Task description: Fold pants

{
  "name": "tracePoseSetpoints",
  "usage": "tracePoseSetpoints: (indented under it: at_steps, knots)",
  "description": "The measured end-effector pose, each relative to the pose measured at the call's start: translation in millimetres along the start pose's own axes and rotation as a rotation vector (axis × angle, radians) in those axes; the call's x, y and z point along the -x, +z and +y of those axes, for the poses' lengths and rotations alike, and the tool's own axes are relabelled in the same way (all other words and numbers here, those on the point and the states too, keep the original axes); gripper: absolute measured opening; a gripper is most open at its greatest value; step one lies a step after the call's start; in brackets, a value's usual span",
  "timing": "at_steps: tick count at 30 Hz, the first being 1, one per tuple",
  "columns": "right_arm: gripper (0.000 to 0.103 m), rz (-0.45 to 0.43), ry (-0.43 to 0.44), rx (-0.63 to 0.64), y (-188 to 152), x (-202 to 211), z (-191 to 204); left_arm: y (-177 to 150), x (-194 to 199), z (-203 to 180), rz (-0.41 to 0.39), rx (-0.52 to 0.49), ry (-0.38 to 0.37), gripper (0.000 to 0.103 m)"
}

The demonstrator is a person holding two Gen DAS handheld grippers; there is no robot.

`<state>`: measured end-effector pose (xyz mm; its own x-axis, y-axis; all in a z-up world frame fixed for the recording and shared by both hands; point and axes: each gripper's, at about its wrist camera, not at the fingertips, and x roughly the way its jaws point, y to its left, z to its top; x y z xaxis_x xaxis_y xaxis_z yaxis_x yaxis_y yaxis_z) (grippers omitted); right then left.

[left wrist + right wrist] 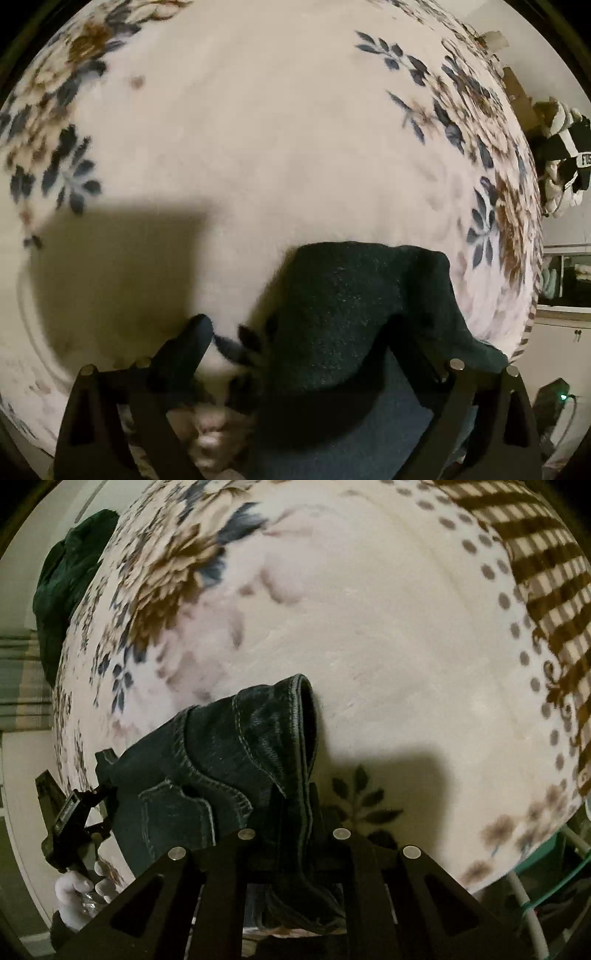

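Dark blue denim pants hang over a cream floral blanket. In the left wrist view the pants (354,302) drape over the right finger; my left gripper (303,332) stands wide, the left fingertip (197,328) bare over the blanket (258,147). In the right wrist view my right gripper (293,797) is shut on the pants' stitched waistband edge (303,738); a back pocket (177,812) shows to the left. The other gripper (74,812) and a gloved hand (77,890) hold the pants' far end at the lower left.
The blanket (388,627) has blue and brown flowers and a brown checked border (546,576). A dark green garment (70,572) lies at the bed's far edge. Clothes (565,155) and a shelf (565,277) stand beyond the bed at the right.
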<state>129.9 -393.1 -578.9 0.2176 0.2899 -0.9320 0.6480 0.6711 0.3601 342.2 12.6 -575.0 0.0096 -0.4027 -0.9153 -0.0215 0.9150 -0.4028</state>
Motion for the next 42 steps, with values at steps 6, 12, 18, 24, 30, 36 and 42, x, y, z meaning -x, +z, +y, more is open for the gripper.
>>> tracePoseSetpoints:
  at_steps: [6,12,18,24,30,36,42]
  knots:
    - [0.067,0.044,0.054,-0.043,-3.9,6.6,-16.2,-12.1,48.0,-18.5,-0.080,-0.045,-0.027,0.098]
    - [0.084,0.097,0.176,-0.090,-26.8,14.0,-26.2,16.7,20.5,-32.6,-0.074,-0.065,0.030,0.098]
    - [0.035,0.078,0.046,-0.096,-35.1,-9.2,-32.0,37.2,-0.2,-11.5,-0.036,0.023,0.005,0.098]
    - [0.063,0.106,0.061,-0.106,-36.2,-5.1,-24.8,6.8,54.3,-17.8,-0.130,-0.052,0.014,0.098]
    - [0.077,0.081,0.218,-0.228,-47.4,2.4,-44.8,-43.1,42.9,-2.0,-0.060,-0.022,0.004,0.097]
    - [0.047,0.144,0.296,-0.357,-62.4,-26.4,-61.2,-81.6,8.8,16.2,0.008,0.044,-0.097,0.053]
    - [0.028,0.058,0.162,-0.237,-56.9,-9.7,-40.7,-79.7,5.0,15.8,0.017,-0.012,-0.100,0.050]
